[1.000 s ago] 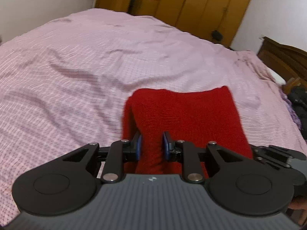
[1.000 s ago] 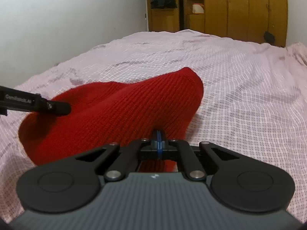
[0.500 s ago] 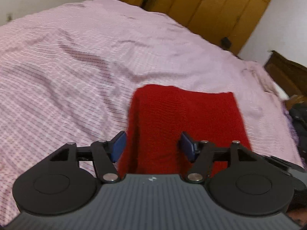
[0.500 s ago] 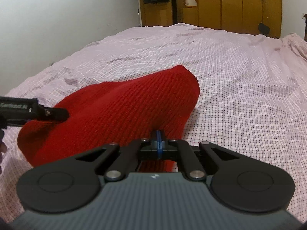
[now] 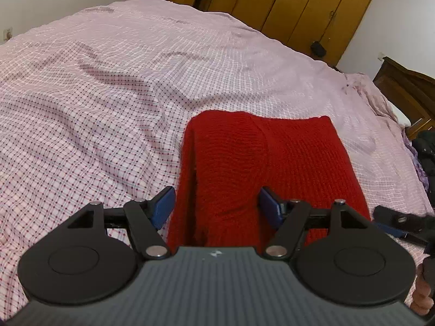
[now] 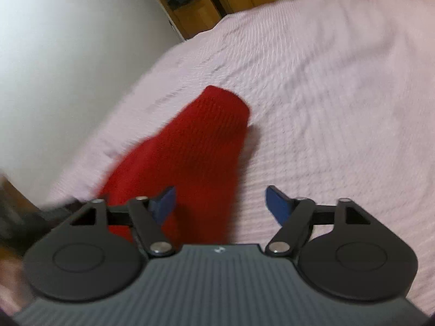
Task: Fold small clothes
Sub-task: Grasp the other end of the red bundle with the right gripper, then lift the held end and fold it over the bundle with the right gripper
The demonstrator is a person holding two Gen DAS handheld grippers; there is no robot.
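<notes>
Left wrist view: a folded red knit garment (image 5: 261, 168) lies flat on a bed (image 5: 108, 87) with a pink checked cover. The left gripper (image 5: 216, 206) stands apart, pads straddling the garment's near edge, not pressing. Right wrist view, blurred: the right gripper (image 6: 220, 203) has just sprung apart, the garment's corner under its left pad.
</notes>
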